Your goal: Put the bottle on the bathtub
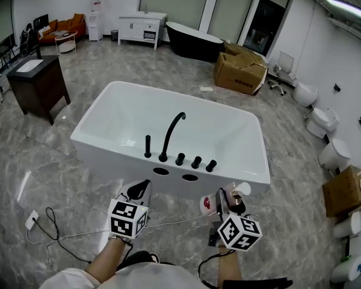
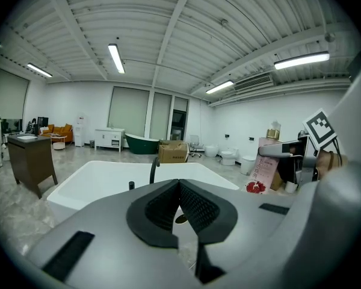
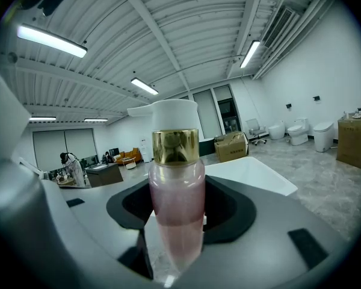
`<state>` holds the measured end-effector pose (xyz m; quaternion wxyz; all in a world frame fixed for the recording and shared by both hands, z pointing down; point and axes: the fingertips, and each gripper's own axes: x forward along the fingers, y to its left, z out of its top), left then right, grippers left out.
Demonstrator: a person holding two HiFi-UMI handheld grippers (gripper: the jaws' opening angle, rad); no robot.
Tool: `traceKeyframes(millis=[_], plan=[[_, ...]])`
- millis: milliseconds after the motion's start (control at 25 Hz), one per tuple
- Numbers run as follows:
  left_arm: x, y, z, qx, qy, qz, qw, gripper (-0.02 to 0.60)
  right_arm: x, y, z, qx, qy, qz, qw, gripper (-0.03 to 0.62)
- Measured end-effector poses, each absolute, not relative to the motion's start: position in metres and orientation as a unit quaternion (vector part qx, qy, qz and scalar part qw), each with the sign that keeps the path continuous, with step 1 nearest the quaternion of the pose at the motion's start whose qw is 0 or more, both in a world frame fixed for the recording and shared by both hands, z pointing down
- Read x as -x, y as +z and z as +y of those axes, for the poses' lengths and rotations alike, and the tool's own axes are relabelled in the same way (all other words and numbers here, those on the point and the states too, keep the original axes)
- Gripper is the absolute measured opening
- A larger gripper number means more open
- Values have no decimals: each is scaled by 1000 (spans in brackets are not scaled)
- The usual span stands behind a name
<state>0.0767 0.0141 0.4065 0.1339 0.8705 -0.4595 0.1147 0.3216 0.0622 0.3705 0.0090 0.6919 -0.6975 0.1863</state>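
A white freestanding bathtub [image 1: 93, 146] with a black curved faucet [image 1: 171, 131] on its near deck fills the middle of the head view. Just short of its near rim, my right gripper [image 1: 224, 202] is shut on a pink bottle [image 1: 228, 198] with a gold collar and white pump top. In the right gripper view the bottle [image 3: 175, 209] stands upright between the pads of the right gripper [image 3: 183, 208], with the tub [image 3: 253, 170] behind it. My left gripper [image 1: 139, 189] is shut and holds nothing. From the left gripper view, its closed tips [image 2: 179, 182] point at the tub [image 2: 96, 176], and the bottle [image 2: 266, 164] shows at right.
A cardboard box [image 1: 240, 71] and a black tub [image 1: 192, 41] sit beyond the bathtub. A dark cabinet [image 1: 39, 83] stands at left. Toilets [image 1: 334, 152] and another box [image 1: 346, 188] line the right wall. A cable [image 1: 54, 227] lies on the floor near my left side.
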Motion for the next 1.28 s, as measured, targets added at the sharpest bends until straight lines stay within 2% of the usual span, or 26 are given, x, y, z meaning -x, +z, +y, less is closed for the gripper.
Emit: traceKeyframes(millis=[520,1280], plan=[[-80,418,-25,-870,113,-460,140,15,-325,385,30,-693,195,-694,20,238],[-110,405,-166,-879,111,-446,126,15,-354,376,-98,-701,192,-687,15,238]])
